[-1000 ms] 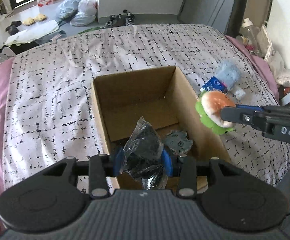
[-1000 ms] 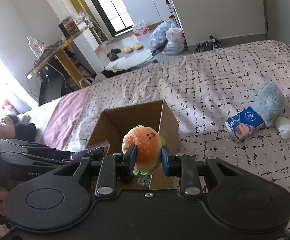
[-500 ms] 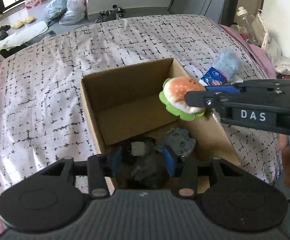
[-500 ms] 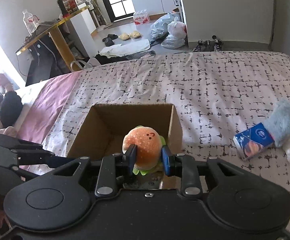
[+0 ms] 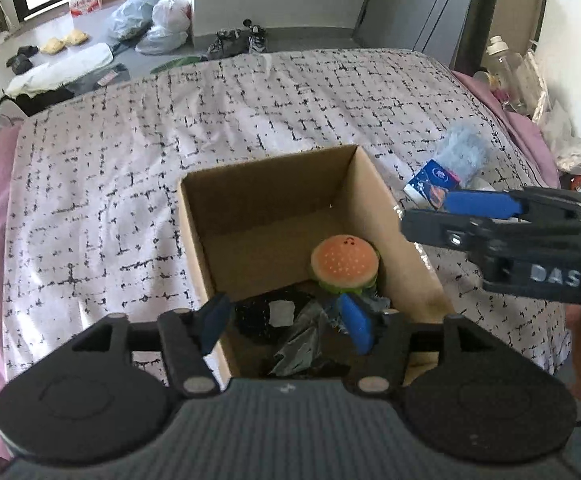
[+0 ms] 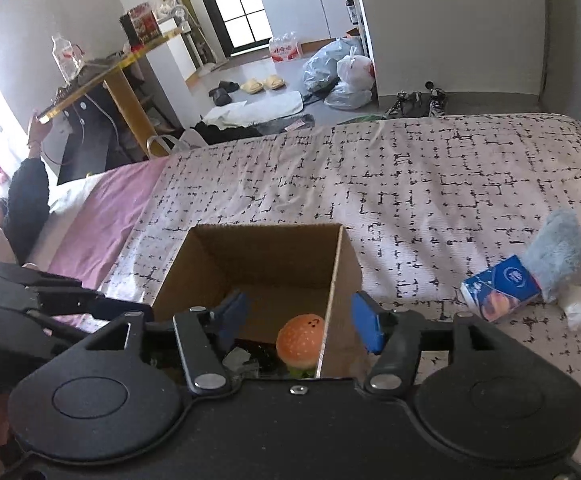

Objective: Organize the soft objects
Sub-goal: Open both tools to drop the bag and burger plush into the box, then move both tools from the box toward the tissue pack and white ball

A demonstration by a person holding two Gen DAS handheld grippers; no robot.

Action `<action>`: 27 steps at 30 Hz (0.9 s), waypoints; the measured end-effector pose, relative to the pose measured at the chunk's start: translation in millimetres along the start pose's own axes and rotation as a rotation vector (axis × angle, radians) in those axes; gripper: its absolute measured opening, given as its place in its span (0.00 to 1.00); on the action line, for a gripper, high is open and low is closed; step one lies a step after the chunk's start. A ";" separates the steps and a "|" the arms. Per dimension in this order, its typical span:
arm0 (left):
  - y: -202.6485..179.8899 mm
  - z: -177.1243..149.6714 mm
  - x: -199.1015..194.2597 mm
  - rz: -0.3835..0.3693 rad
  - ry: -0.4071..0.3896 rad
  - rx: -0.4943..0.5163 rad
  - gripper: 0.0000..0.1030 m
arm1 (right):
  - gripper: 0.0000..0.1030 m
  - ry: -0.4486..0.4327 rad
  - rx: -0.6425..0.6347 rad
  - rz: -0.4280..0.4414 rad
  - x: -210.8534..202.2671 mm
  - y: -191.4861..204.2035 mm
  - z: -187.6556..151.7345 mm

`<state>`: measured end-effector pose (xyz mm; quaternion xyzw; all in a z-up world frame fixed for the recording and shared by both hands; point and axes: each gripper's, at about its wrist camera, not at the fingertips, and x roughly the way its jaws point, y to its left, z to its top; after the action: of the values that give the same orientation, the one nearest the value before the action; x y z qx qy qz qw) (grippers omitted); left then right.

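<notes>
An open cardboard box (image 5: 258, 178) (image 6: 266, 236) stands on the patterned bed. A plush burger (image 5: 344, 264) (image 6: 300, 342) lies inside it by the right wall, beside a black item in clear wrap (image 5: 274, 316). My left gripper (image 5: 284, 320) is open and empty over the box's near edge. My right gripper (image 6: 300, 320) is open and empty above the burger; in the left wrist view it (image 5: 478, 208) hangs over the box's right wall. A blue fluffy toy (image 6: 558, 248) (image 5: 464, 152) and a blue tissue pack (image 6: 500, 292) (image 5: 430, 180) lie on the bed to the right.
A white soft lump (image 6: 580, 310) lies by the fluffy toy. Bottles and bags (image 5: 518, 84) crowd the bed's far right edge. Bags, shoes and slippers (image 6: 338, 76) lie on the floor beyond the bed. A person (image 6: 18, 208) lies at the left.
My right gripper opened and dropped the plush burger into the box, then drew back right. My left gripper opened and let the wrapped black item fall into the box.
</notes>
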<state>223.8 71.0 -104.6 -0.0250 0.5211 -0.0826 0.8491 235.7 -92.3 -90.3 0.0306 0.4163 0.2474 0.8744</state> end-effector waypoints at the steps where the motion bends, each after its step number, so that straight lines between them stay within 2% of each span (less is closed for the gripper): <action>1: -2.2 0.1 -1.8 0.005 -0.006 0.002 0.67 | 0.69 -0.006 -0.001 -0.005 -4.5 -1.9 -0.7; 2: -5.6 0.1 -4.2 0.012 -0.015 0.007 0.69 | 0.77 -0.018 -0.001 -0.011 -10.7 -4.7 -2.5; 3: -9.5 0.1 -6.7 0.024 -0.023 0.017 0.71 | 0.81 -0.031 0.001 -0.012 -15.6 -7.7 -4.2; 5: -17.6 -0.7 -10.1 0.062 -0.031 0.034 0.73 | 0.83 -0.048 0.000 -0.008 -24.6 -13.6 -8.5; 8: -28.9 -4.3 -16.3 0.082 -0.044 0.061 0.74 | 0.94 -0.076 0.010 -0.005 -37.6 -25.1 -16.5; 13: -44.9 -10.8 -28.6 0.079 -0.074 0.070 0.87 | 0.95 -0.093 0.047 -0.008 -54.6 -47.5 -30.4; 15: -50.7 -13.4 -34.1 0.075 -0.094 0.069 0.96 | 0.96 -0.100 0.052 -0.020 -61.3 -55.8 -36.1; 18: -56.2 -18.0 -43.9 0.057 -0.126 0.038 1.00 | 0.96 -0.104 0.047 -0.030 -70.0 -63.4 -43.7; 27: -76.1 -28.6 -56.4 0.047 -0.153 0.039 1.00 | 1.00 -0.115 0.084 -0.039 -89.5 -86.2 -67.9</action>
<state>164.6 6.7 -58.1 -0.0027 0.4533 -0.0707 0.8885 172.8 -219.1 -93.1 0.0732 0.3760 0.2106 0.8994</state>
